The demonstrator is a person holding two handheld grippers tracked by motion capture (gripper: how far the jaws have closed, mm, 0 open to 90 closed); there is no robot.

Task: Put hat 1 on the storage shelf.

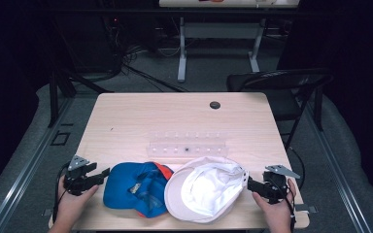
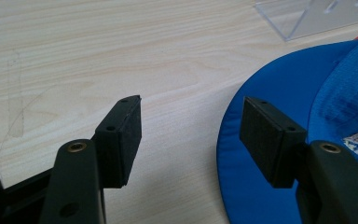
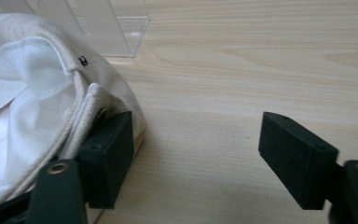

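I have a gripper in each hand at the near edge of the table (image 1: 126, 116), and both are released, jaws spread wide with nothing between them. My left gripper (image 1: 103, 175) sits at nine o'clock of the blue cap (image 1: 133, 187), its tips just beside the brim; in the left gripper view one pad hangs over the blue brim (image 2: 261, 186) and the other over bare wood. My right gripper (image 1: 247, 182) is at three o'clock of the white cap (image 1: 204, 189), which lies upside down with its lining showing and overlaps the blue cap at the middle. In the right gripper view one pad is against the white cap's rim (image 3: 86, 102) — whether touching or just beside, I cannot tell. The clear acrylic stand (image 1: 187, 148) lies at twelve o'clock of both caps, near but apart.

My judgement: to grasp well, each gripper should slide in so one pad goes under the edge and one over it, taking a deep bite of stiff rim before closing — a shallow pinch on soft cloth would likely slip.
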